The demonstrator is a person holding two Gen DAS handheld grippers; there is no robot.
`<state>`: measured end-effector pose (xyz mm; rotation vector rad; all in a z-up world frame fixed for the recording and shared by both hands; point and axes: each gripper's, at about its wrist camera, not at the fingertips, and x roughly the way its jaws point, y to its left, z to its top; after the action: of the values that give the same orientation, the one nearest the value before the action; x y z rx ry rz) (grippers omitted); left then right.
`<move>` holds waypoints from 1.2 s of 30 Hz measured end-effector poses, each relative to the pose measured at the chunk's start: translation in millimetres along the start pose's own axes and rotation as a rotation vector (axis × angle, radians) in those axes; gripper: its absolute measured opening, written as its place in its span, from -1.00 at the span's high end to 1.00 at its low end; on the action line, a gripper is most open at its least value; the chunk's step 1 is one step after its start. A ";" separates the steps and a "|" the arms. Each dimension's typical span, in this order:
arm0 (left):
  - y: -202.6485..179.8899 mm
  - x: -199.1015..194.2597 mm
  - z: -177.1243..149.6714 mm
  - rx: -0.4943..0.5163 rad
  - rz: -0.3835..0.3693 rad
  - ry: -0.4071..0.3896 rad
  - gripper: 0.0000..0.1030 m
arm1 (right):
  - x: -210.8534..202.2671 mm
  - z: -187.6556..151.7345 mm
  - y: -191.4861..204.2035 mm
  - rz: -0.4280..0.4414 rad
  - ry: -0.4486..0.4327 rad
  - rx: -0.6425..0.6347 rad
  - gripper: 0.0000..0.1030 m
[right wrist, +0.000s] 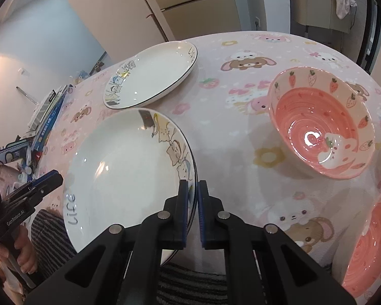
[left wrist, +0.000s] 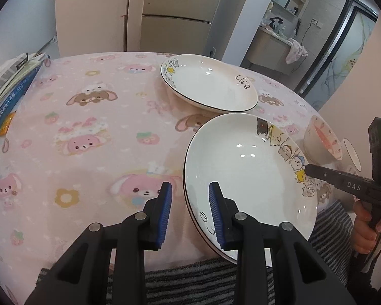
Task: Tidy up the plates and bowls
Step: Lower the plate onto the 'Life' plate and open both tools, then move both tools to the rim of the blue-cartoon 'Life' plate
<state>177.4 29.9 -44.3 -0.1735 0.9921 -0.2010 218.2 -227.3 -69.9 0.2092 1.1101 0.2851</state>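
A white cartoon-printed plate [left wrist: 243, 160] [right wrist: 124, 160] sits at the table's near edge, on top of another plate whose rim shows beneath it. My left gripper [left wrist: 190, 190] is open, straddling its left rim. My right gripper [right wrist: 193, 185] is shut on the plate's right rim; it also shows in the left wrist view [left wrist: 310, 169]. A second white plate [left wrist: 208, 81] [right wrist: 152, 73] lies farther back. A pink strawberry bowl [right wrist: 322, 127] [left wrist: 322, 139] stands to the right. Another pink bowl [right wrist: 370, 249] is at the right edge.
The round table has a pink cartoon tablecloth [left wrist: 89, 127]. Books and boxes [left wrist: 10, 86] are stacked at its left edge. A white-rimmed bowl [left wrist: 353, 155] sits behind the pink one. A striped sleeve [left wrist: 190, 279] lies at the near edge.
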 end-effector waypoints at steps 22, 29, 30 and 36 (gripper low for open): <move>-21.8 -65.7 4.0 0.062 -0.038 -0.144 0.37 | -28.1 9.1 -2.7 0.022 -0.035 0.047 0.79; -30.3 -118.7 12.8 0.102 0.007 -0.233 0.36 | -79.4 27.6 24.6 -0.009 -0.138 -0.016 0.77; -32.4 -126.1 16.0 0.105 0.009 -0.249 0.30 | -88.6 31.6 29.2 -0.006 -0.162 -0.022 0.77; -49.6 -171.7 49.1 0.117 0.000 -0.394 -0.27 | -155.7 64.9 65.7 0.055 -0.342 -0.042 0.57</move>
<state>123.2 26.8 133.0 -0.1008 0.5868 -0.2141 204.3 -218.0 110.3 0.2409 0.7600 0.3084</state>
